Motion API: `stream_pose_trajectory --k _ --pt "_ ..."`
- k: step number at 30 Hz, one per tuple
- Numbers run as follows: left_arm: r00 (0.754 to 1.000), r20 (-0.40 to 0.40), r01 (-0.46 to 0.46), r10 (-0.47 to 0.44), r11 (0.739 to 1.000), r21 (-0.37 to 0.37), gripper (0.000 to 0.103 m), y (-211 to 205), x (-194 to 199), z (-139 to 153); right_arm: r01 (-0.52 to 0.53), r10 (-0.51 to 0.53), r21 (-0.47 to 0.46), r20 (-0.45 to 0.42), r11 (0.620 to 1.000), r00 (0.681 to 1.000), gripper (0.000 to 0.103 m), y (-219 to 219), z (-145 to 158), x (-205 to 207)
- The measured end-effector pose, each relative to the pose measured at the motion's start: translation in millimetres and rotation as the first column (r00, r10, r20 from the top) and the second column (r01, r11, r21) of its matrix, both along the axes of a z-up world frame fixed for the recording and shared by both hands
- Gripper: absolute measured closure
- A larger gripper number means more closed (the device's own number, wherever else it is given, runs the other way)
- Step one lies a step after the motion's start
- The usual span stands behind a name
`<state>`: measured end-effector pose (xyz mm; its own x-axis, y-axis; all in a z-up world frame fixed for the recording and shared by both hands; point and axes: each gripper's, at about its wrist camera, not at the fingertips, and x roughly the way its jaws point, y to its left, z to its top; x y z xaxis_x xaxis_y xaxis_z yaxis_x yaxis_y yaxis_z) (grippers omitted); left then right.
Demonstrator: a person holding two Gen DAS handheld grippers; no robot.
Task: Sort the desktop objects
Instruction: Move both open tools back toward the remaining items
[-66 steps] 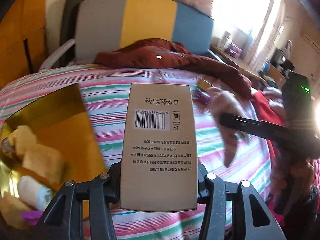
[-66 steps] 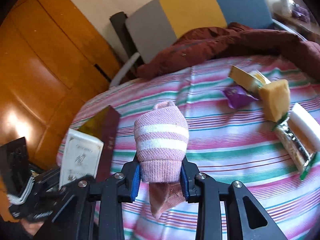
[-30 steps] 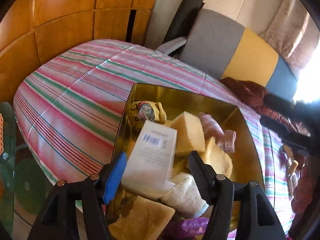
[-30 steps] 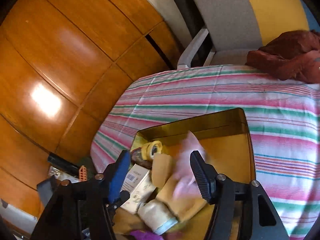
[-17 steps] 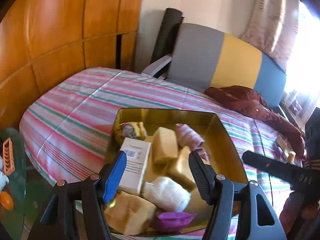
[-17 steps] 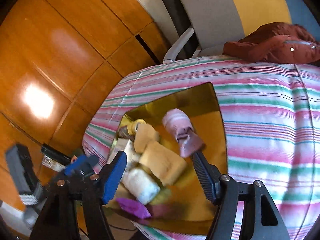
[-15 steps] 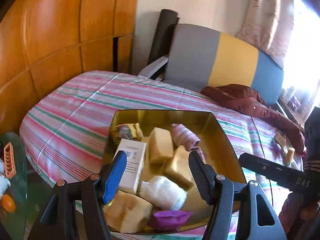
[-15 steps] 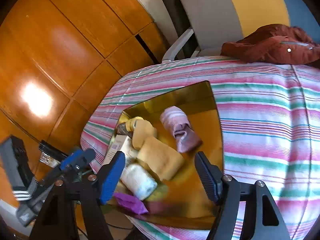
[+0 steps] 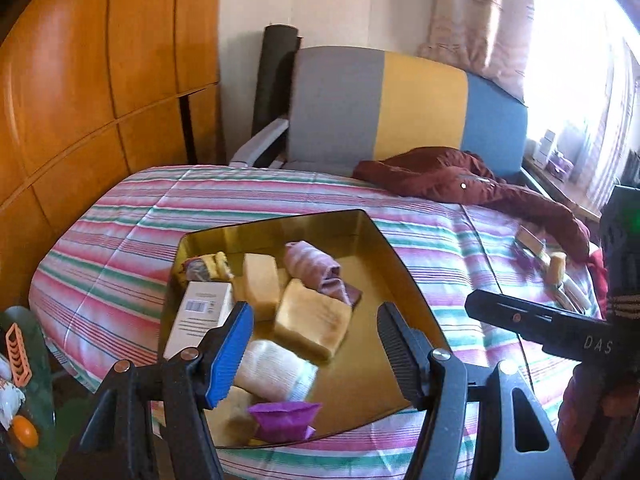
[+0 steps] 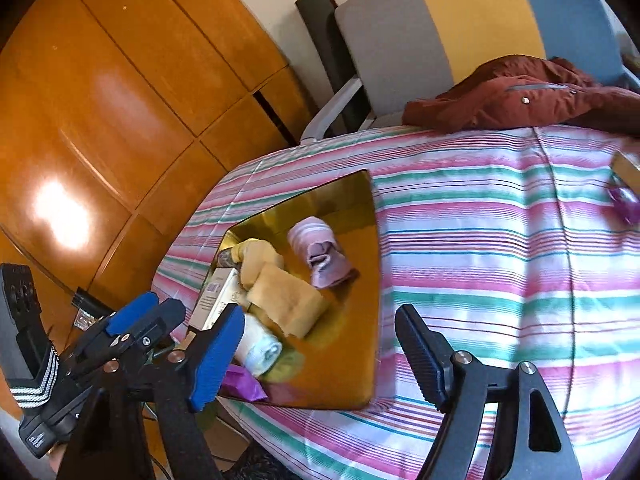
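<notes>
A gold tray (image 9: 404, 280) (image 10: 372, 280) sits on the striped cloth. It holds a pink striped sock (image 9: 312, 266) (image 10: 320, 254), a white box (image 9: 200, 312) (image 10: 216, 296), yellow sponges (image 9: 312, 320) (image 10: 288, 300), a white roll (image 9: 276, 372) (image 10: 260, 348) and a purple packet (image 9: 284, 420) (image 10: 244, 386). My left gripper (image 9: 316, 344) is open and empty above the tray's near end. My right gripper (image 10: 320, 352) is open and empty above the tray's near side. More objects (image 9: 556, 268) lie at the cloth's far right.
A dark red jacket (image 9: 460, 184) (image 10: 520, 96) lies at the table's far edge. A grey, yellow and blue chair (image 9: 400, 108) (image 10: 460, 28) stands behind it. Wooden panels (image 9: 100, 80) (image 10: 120, 100) line the left. A purple packet (image 10: 626, 204) lies far right.
Both grippers let go of the white box and the pink sock into the tray. Since then both have drawn back and risen, open and empty.
</notes>
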<state>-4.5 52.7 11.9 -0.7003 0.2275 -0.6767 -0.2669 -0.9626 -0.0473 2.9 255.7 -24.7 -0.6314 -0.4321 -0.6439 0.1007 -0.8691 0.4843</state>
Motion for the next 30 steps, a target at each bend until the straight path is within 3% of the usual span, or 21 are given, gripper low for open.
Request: stream_pose_trajectory --k 14,30 --pt "0.985 0.041 0.169 -0.168 0.985 -0.021 0.038 54 11 -11 0.197 -0.198 0.024 0.084 0.980 0.977 0.024 95 -23 29" --pt "0.936 0.113 0.338 -0.335 0.941 -0.010 0.038 109 27 -24 0.448 -0.445 0.025 0.176 0.894 0.878 0.020 218 -39 83"
